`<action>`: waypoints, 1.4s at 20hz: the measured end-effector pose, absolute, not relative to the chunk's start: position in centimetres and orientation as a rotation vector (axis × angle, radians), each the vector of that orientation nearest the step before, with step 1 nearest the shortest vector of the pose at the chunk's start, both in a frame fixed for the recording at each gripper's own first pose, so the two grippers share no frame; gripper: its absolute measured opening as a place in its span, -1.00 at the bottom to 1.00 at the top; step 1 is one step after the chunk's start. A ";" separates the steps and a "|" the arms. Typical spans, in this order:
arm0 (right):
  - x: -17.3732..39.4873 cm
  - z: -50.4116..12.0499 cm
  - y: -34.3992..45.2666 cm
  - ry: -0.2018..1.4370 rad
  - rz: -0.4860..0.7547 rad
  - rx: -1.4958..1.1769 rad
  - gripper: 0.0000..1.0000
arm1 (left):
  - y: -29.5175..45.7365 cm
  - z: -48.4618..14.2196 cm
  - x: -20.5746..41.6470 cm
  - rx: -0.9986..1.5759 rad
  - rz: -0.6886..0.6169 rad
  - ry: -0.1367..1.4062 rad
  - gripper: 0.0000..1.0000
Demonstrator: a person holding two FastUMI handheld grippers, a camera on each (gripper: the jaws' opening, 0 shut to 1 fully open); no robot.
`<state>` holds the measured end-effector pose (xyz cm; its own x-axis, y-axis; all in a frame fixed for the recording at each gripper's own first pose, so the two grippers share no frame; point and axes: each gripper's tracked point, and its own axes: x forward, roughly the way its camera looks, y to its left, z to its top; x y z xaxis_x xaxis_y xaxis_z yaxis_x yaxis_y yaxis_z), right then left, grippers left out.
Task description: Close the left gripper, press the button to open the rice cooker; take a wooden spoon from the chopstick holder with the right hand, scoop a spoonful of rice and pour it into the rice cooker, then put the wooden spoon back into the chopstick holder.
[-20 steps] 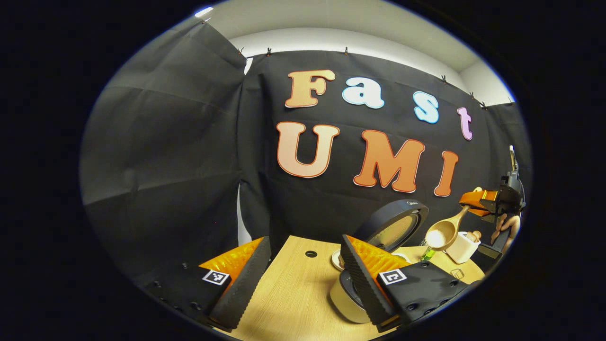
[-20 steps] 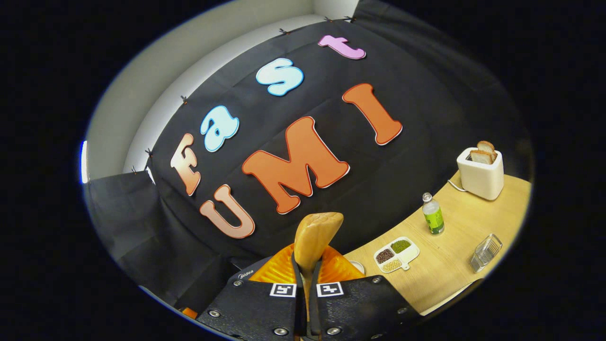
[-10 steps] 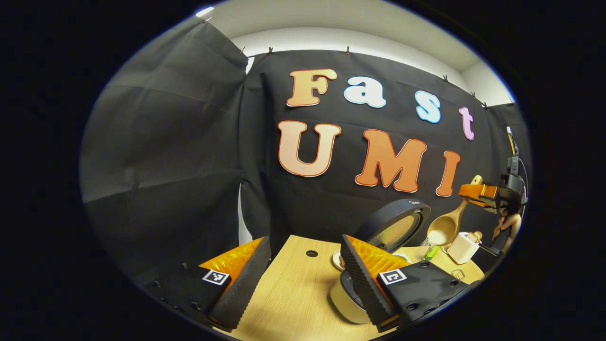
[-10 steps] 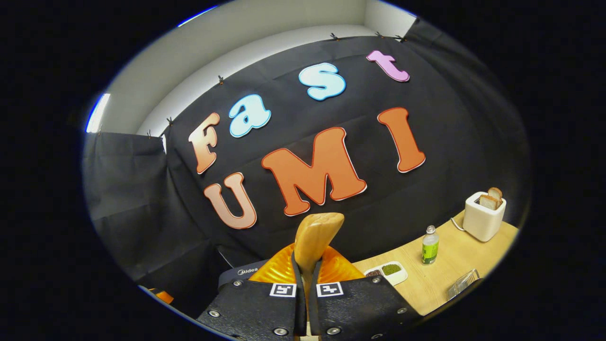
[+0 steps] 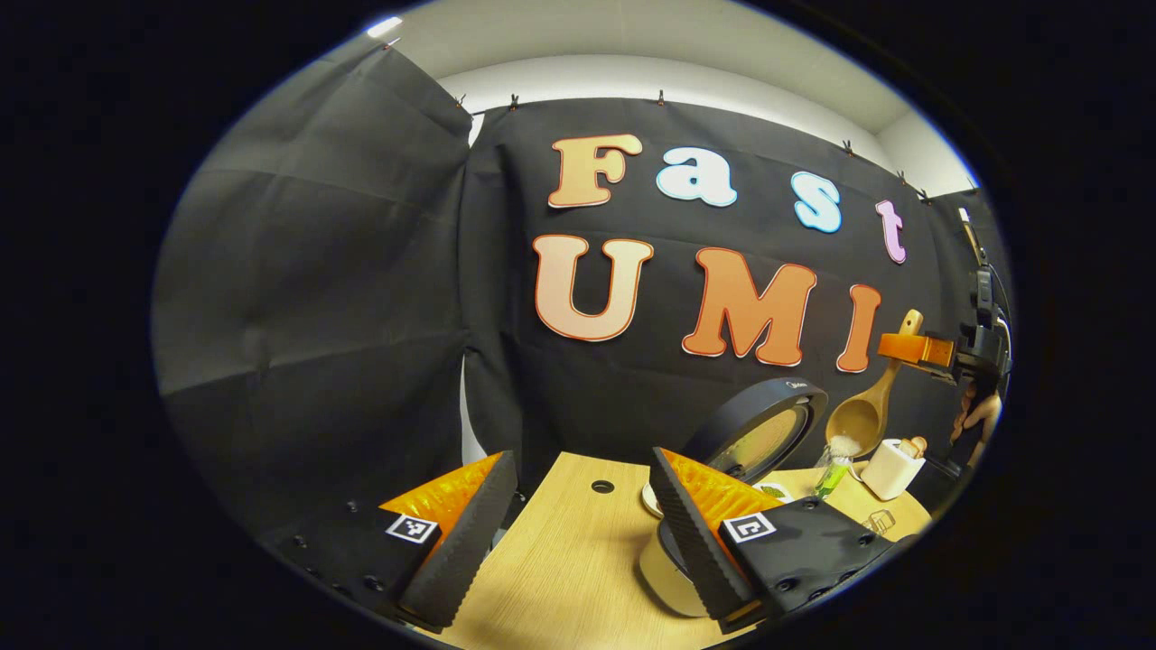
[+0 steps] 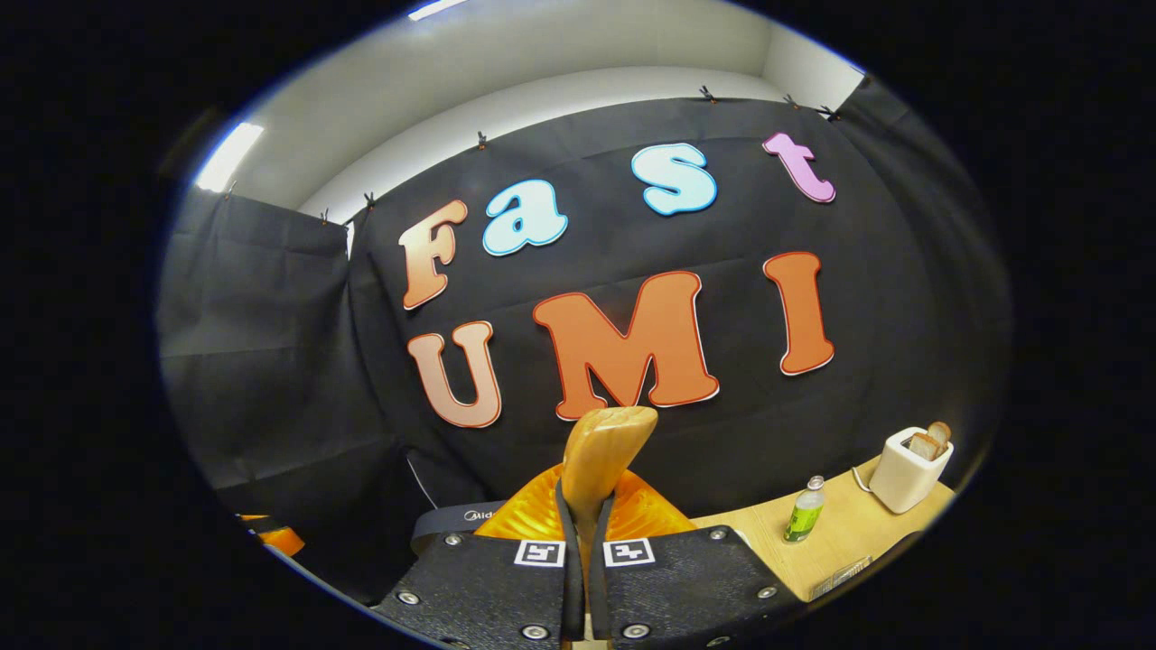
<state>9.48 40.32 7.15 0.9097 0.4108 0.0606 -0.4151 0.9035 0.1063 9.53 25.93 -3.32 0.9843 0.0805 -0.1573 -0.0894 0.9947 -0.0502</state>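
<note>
From where I sat, the rice cooker [image 5: 673,564] was already open, its lid [image 5: 757,429] standing up at about four o'clock in the left gripper view, so I judged the button press done. My left tongs [image 5: 578,533] were released, fingers spread wide over the table [image 5: 560,560] with nothing between them. My right tongs [image 6: 578,578] were clenched on the handle of the wooden spoon [image 6: 601,456], which rose straight ahead at six o'clock in the right gripper view. From the left gripper view I saw the same spoon at three o'clock, tilted bowl-down beside the lid, with white rice [image 5: 842,444] spilling off its lip; I took that as the pour under way. Whether the grains were landing inside the pot I could not tell, since my own finger hid its mouth. A toaster [image 6: 908,469] and a green bottle [image 6: 802,513] stood at four o'clock in the right gripper view. As I judged it, finishing the pour and returning the spoon to the chopstick holder remained.
</note>
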 end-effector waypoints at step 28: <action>4.6 4.5 46.3 -0.126 0.631 -0.207 -0.97 | 26.2 -2.8 7.4 -0.034 0.125 0.149 0.96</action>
<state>4.64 46.32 4.48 0.8010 0.5962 0.0539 -0.5711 0.7880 -0.2301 7.36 26.17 -2.80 0.9812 0.1218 -0.1498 -0.1269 0.9916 -0.0250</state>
